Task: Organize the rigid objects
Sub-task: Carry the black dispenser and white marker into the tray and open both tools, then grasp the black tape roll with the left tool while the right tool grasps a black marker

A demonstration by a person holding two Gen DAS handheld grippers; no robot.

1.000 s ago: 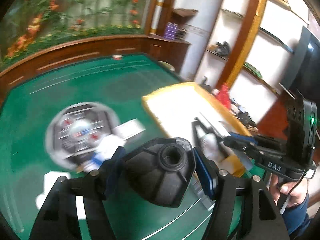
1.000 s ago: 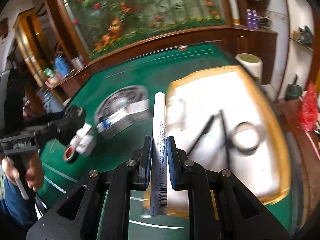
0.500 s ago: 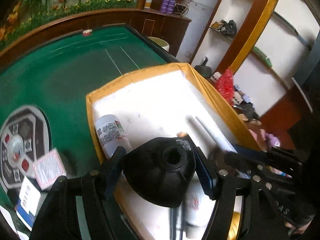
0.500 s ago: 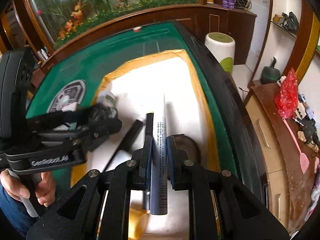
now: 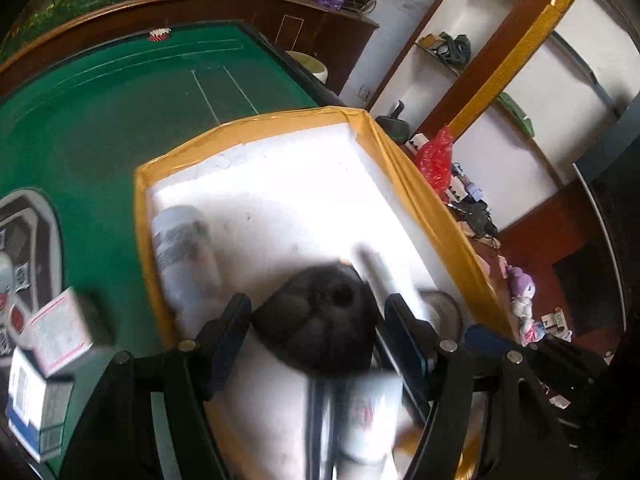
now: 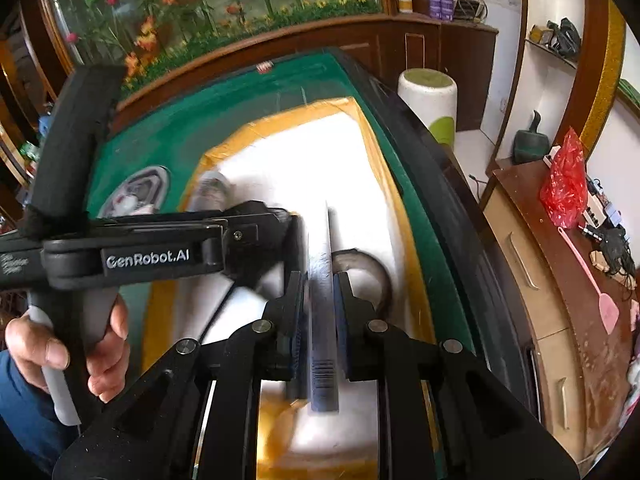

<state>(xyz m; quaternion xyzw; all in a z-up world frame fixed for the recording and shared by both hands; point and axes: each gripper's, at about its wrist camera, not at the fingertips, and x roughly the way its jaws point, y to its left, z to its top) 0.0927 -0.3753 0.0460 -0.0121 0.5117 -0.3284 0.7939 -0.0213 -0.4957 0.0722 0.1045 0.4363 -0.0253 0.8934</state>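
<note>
1. Over the white foam box with its yellow-taped rim, both claws were positioned above the interior, and the box stood on the green bench.
2. Left claw: its blue pads sat slightly apart from the black cone-shaped part between them. The view was blurred; whether the part was still gripped or just let go could not be told.
3. Right claw: closed narrowly on a grey marker pen, which pointed forward along the fingers over the box floor.
4. Already lying in the box were a white bottle against the left wall, a tape roll near the right wall and a dark slim stick.
5. Two small cartons lay outside the box on the bench, not yet sorted.
6. Judgement: the step in hand was depositing both items. The pen would be best lowered flat, parallel to the long wall, into the bare strip between the tape roll and the left claw, then released low so that it did not roll.
7. Risk: the two claws were close together; staggered releases would avoid a knock.
</note>
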